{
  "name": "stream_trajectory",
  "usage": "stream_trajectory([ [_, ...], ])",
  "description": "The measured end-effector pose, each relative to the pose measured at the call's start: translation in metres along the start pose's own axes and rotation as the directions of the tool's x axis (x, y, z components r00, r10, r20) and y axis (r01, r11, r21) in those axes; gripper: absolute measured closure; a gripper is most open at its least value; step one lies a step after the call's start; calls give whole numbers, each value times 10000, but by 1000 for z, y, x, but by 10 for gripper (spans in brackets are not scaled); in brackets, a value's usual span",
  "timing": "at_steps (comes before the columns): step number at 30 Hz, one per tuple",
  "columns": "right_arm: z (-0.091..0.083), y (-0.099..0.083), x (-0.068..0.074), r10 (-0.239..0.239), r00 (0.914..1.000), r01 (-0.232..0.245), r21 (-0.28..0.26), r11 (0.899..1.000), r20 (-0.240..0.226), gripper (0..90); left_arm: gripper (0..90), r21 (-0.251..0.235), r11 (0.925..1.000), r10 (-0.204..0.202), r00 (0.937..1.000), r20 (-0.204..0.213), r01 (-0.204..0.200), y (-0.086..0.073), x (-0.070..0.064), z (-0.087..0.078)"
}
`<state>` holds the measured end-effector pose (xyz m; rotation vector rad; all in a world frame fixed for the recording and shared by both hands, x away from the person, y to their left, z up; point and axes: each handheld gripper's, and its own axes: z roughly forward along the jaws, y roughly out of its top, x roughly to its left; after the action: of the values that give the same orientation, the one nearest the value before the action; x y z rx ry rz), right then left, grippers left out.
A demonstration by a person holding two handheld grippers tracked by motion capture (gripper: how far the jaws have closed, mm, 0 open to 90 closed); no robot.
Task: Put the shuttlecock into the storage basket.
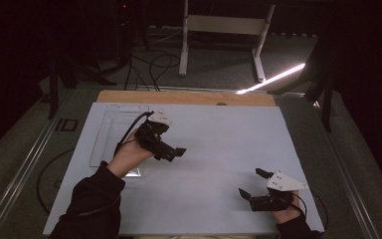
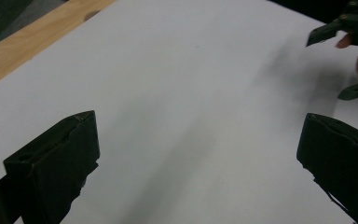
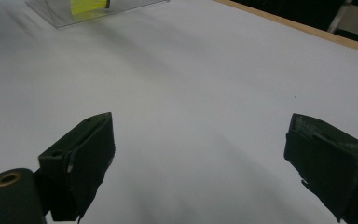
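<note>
While both grippers hang over the white sheet (image 1: 214, 149) with nothing in them, the nearest thing to work on is the clear tray (image 1: 110, 133) at about ten o'clock on the table, just behind the left gripper (image 1: 178, 152). It looks like thin, hard plastic: probably light, stiff, smooth enough to slip, and likely to crack or flex if pinched hard. A rim or a corner would be the safest place to grip it, with the jaws straddling the wall rather than pressing on the flat base.

Left gripper's jaws stand wide apart, empty. The right gripper (image 1: 251, 185), at five o'clock and well apart from the tray, is also spread wide and holds nothing.

From the high view the tray reads as a faint outline, its contents hard to make out. In the right gripper view a yellow piece (image 3: 89, 5) sits inside the tray (image 3: 116, 10) at eleven o'clock. The left gripper view faces away from it, toward the right gripper (image 2: 349, 60).
</note>
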<state>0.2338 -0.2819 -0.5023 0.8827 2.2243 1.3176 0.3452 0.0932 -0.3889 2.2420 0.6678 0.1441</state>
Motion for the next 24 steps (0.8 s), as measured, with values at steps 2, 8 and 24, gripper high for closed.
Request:
stream_trajectory([
  [2,0,0,0,-8,10000,8,3,10000,3,86,0,46,9998,174,9998,90,-174,-1,-4,3],
  [8,0,0,0,-38,10000,38,-8,10000,-2,86,0,16,9988,498,9981,360,-499,-6,-15,12],
  [24,0,0,1,-56,10000,56,-8,10000,-8,86,0,-229,9979,630,9884,1383,-604,-37,-30,28],
])
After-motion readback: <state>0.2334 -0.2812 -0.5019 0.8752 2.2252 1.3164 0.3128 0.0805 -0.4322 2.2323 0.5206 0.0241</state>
